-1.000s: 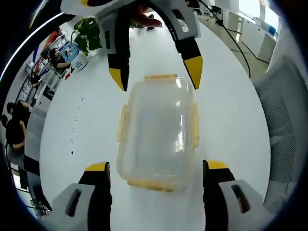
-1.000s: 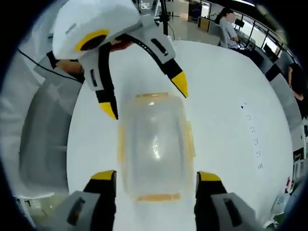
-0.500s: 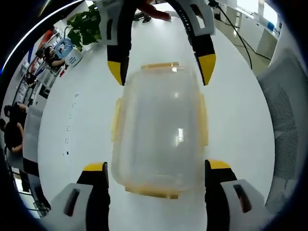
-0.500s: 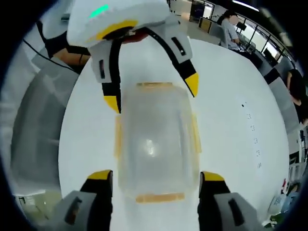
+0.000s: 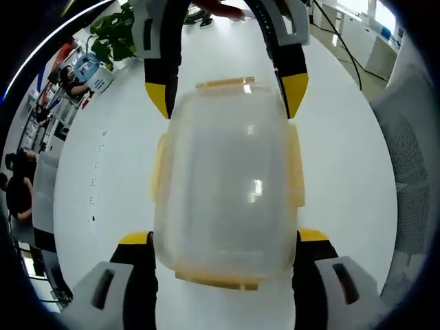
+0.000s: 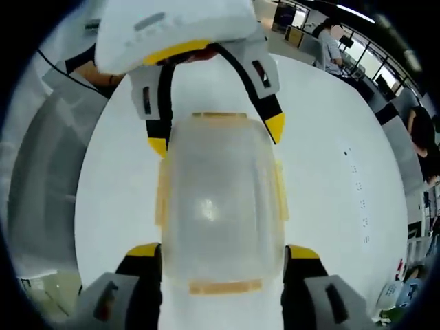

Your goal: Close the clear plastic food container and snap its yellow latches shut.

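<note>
Left gripper view: left gripper (image 5: 223, 240) spread wide astride the container (image 5: 225, 172) on the table (image 5: 110, 158); right gripper view: right gripper (image 6: 221, 253) likewise spread at the opposite end, so uneven pressing could skew the lid and miss the yellow latches (image 6: 278, 192).

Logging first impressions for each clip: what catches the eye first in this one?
The clear plastic food container with yellow latches lies on the white table. The left gripper and right gripper face each other across it, both open, each one's yellow-tipped fingers straddling an end.
</note>
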Motion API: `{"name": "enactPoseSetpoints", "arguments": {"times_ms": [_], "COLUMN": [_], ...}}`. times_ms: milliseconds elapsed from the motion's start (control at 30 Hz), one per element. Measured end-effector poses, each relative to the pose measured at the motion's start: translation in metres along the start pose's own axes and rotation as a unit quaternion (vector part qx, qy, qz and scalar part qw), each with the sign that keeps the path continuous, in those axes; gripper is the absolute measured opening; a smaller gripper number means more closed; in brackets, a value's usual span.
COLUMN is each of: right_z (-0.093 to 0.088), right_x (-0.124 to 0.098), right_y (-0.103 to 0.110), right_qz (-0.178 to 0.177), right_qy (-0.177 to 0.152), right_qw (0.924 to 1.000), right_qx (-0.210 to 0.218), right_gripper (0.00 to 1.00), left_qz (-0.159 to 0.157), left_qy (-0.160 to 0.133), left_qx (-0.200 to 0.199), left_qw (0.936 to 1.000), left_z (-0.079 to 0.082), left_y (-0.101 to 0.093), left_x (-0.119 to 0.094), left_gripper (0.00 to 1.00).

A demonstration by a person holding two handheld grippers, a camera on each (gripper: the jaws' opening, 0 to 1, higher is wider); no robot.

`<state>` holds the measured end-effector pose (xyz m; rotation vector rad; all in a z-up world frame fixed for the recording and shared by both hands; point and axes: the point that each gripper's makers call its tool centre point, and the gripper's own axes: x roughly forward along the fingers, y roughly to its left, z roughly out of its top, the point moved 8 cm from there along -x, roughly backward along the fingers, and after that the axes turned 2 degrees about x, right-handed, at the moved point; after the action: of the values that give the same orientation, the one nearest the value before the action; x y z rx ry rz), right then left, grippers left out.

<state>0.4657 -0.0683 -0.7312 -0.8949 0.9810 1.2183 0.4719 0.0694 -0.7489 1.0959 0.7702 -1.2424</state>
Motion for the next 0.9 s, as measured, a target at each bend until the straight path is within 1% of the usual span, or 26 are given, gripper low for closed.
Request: {"name": "enactPoseSetpoints", "arguments": {"times_ms": [167, 400, 900], "right_z": [0.002, 0.013, 0.050], "right_x": [0.001, 0.005, 0.018], "right_y": [0.002, 0.009, 0.030], "right_qz": [0.002, 0.004, 0.008], "right_qy": [0.002, -0.002, 0.000], "right_qw": [1.0000, 1.0000, 0.9999], "right_qx": [-0.001, -0.002, -0.013], "right_gripper": [0.70, 0.70, 0.70], "left_qz": [-0.001, 0.000, 0.005], "left_qy": [-0.001, 0.000, 0.007], "left_qx": [-0.002, -0.004, -0.015], "left_qw": [1.0000, 1.0000, 0.9998], "left_z": [-0.002, -0.014, -0.050], "left_y": [-0.002, -0.009, -0.029], "left_x": [-0.001, -0.006, -0.024], "left_gripper": [0.79, 0.79, 0.79]}}
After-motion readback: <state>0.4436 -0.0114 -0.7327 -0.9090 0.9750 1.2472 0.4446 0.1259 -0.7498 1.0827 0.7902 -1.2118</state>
